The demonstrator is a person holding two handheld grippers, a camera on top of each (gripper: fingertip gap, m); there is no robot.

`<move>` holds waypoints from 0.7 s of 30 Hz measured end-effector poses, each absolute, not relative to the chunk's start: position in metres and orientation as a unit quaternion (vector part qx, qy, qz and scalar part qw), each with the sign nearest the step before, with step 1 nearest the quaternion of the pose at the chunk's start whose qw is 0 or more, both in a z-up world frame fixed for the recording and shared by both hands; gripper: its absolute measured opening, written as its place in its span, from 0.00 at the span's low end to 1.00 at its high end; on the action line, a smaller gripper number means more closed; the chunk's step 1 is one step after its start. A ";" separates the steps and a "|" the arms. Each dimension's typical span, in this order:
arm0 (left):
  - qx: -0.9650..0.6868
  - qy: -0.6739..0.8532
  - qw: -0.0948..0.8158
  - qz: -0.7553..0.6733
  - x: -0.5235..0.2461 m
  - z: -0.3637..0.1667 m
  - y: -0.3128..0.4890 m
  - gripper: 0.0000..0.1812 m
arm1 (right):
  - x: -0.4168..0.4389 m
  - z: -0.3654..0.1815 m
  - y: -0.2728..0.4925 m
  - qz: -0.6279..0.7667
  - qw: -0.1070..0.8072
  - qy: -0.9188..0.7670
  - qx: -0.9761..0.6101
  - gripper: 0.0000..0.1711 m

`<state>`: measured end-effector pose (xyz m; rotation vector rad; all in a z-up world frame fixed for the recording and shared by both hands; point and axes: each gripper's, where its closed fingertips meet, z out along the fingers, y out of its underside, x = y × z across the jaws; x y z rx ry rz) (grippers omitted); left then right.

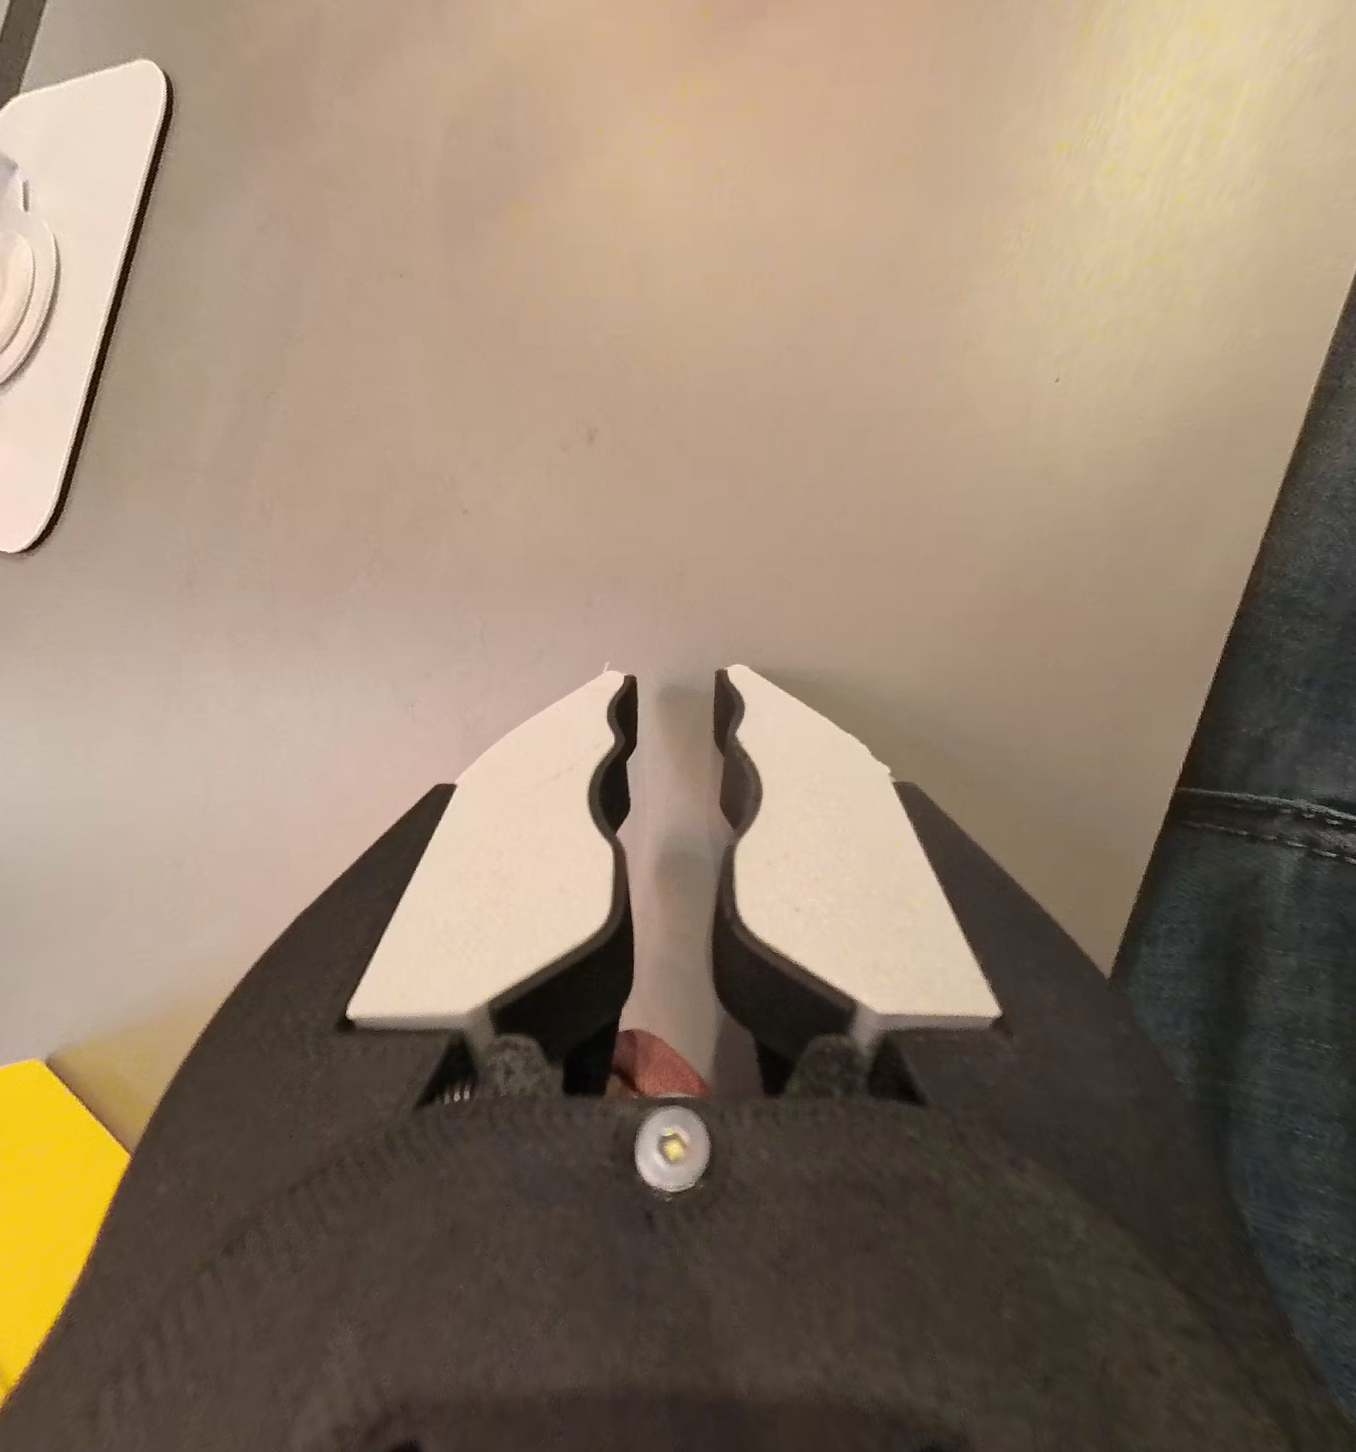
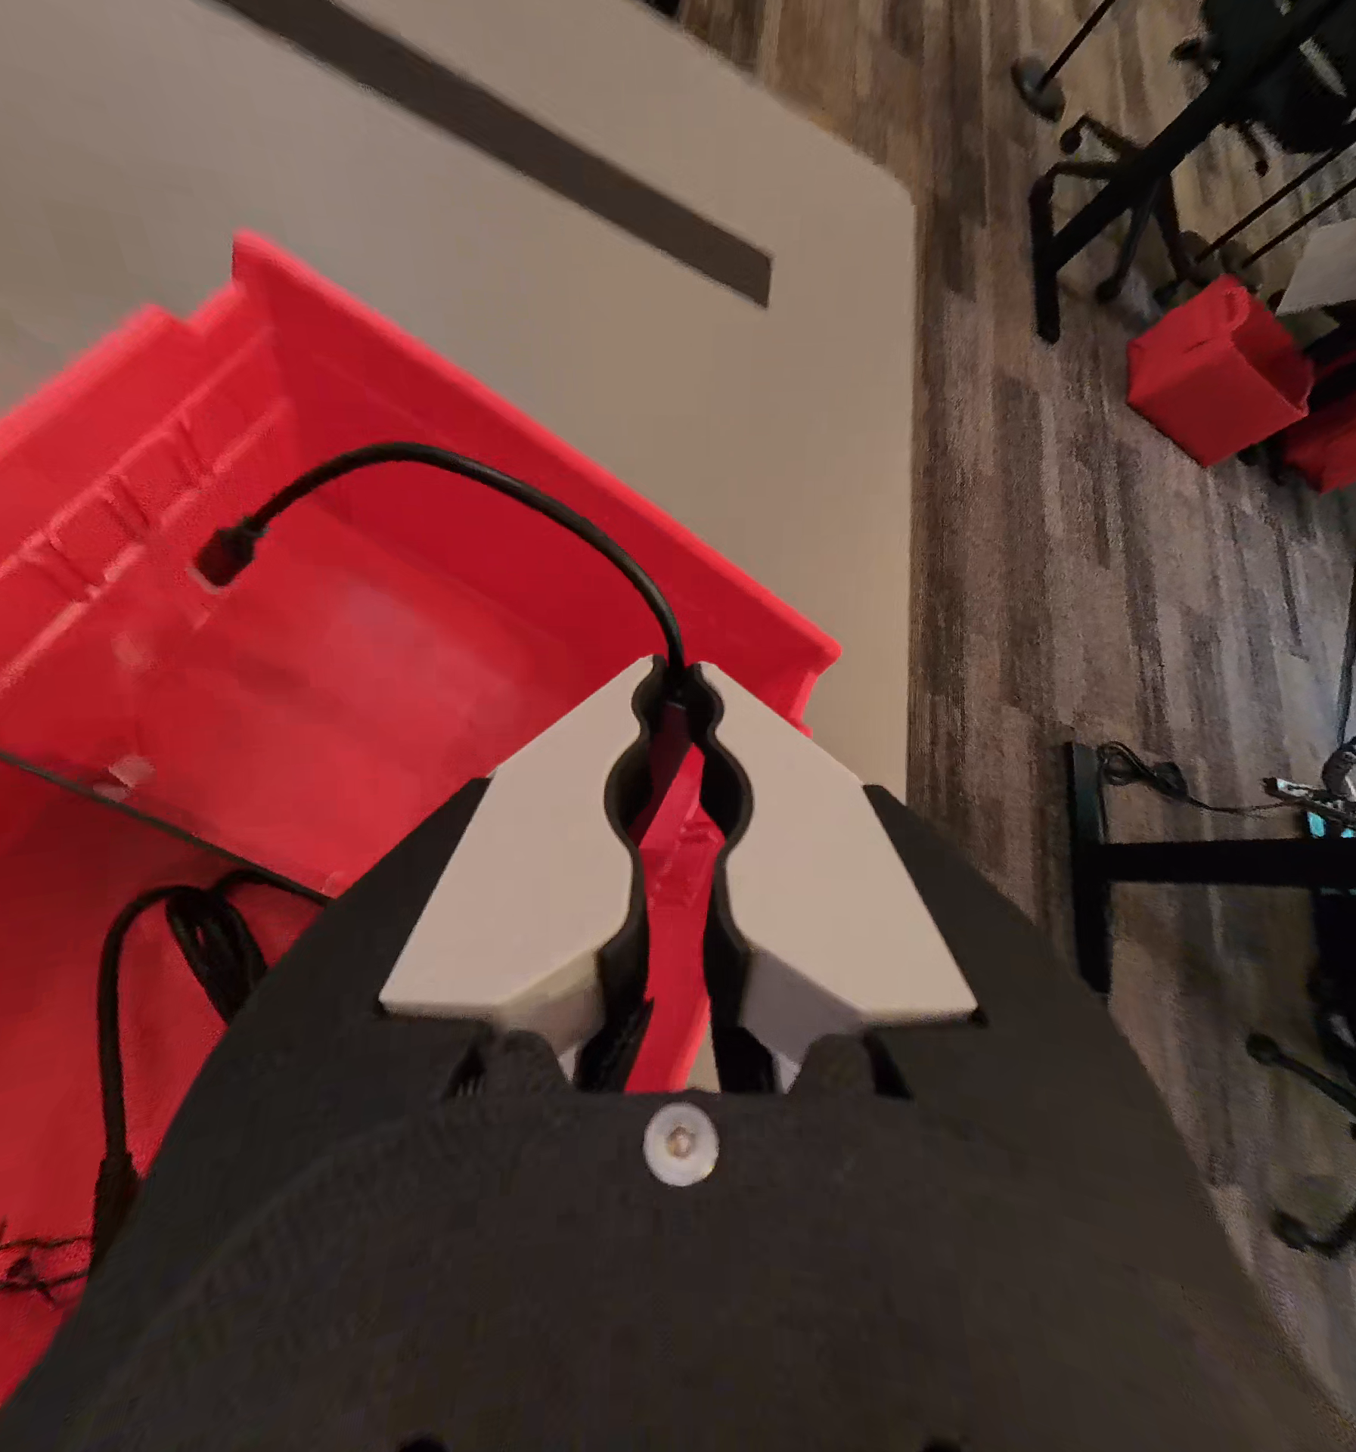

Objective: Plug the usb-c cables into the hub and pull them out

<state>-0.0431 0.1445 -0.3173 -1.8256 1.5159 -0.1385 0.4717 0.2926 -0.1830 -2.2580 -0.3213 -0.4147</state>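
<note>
So my right gripper (image 2: 678,676) is pinching a black cable (image 2: 502,491) right at the fingertips. It arcs up and over a red bin (image 2: 392,628), and its plug (image 2: 223,556) hangs loose in the air over the bin, not in anything. There's another bundle of black cable (image 2: 195,943) lying inside the bin, lower left.

My left gripper (image 1: 674,687) is parted a bit with nothing between the fingers, just pointing at bare grey table (image 1: 659,353). Off to its left there's a white pad (image 1: 69,298) with some clear thing on it, and a bit of yellow (image 1: 14,1178) at the bottom corner. Denim (image 1: 1303,786) runs down the right edge.

Thing is, I can't spot the hub in either view. So I honestly can't tell whether this cable is on its way to get plugged in or already came out and is headed to the bin. My guess, from the free plug dangling over the bin: it's either being fetched or dropped off. Nothing is plugged in anywhere I can see.
</note>
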 end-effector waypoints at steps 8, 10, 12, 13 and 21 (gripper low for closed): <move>-0.714 0.591 0.372 -0.051 -0.043 -0.317 0.143 0.10 | 0.433 -0.225 0.317 -0.165 0.347 -0.205 -0.900 0.02; -0.713 0.592 0.371 -0.051 -0.043 -0.317 0.143 0.10 | 0.419 -0.233 0.326 -0.142 0.349 -0.221 -0.899 0.02; -0.713 0.592 0.371 -0.052 -0.043 -0.317 0.143 0.09 | 0.409 -0.245 0.330 -0.129 0.330 -0.244 -0.903 0.02; -0.713 0.592 0.371 -0.052 -0.043 -0.317 0.143 0.10 | 0.407 -0.250 0.330 -0.135 0.319 -0.258 -0.902 0.02; -0.715 0.591 0.370 -0.053 -0.044 -0.317 0.143 0.11 | 0.376 -0.266 0.330 -0.093 0.300 -0.324 -0.892 0.11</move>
